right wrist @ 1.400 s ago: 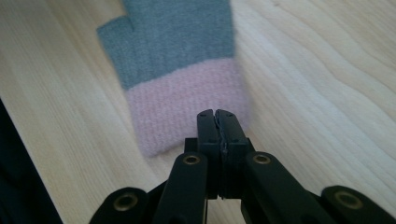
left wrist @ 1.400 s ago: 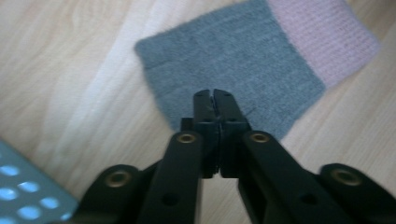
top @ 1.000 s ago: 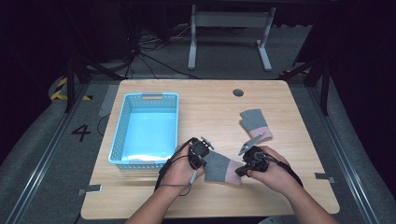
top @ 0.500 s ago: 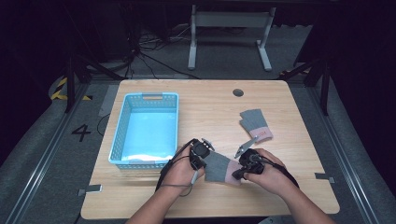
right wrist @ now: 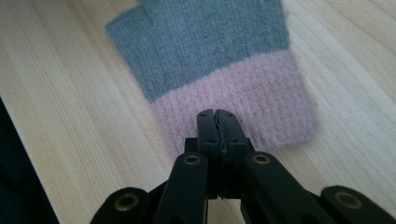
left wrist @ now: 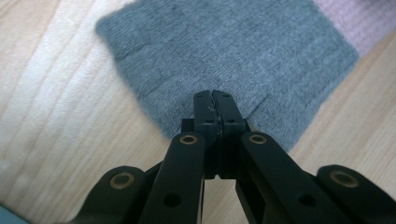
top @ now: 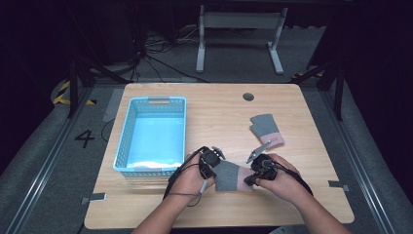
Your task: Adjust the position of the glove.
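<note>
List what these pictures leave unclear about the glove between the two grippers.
- Glove, high view: both ends covered by the hands and grippers.
- Left gripper view: whether its shut fingers pinch grey fabric; the contact is hidden.
- Right gripper view: same at the pink cuff; glove's top is cut off.

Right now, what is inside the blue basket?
The blue basket shows a bare pale floor; nothing lies on it. Its near wall covers the strip of floor closest to the person.
</note>
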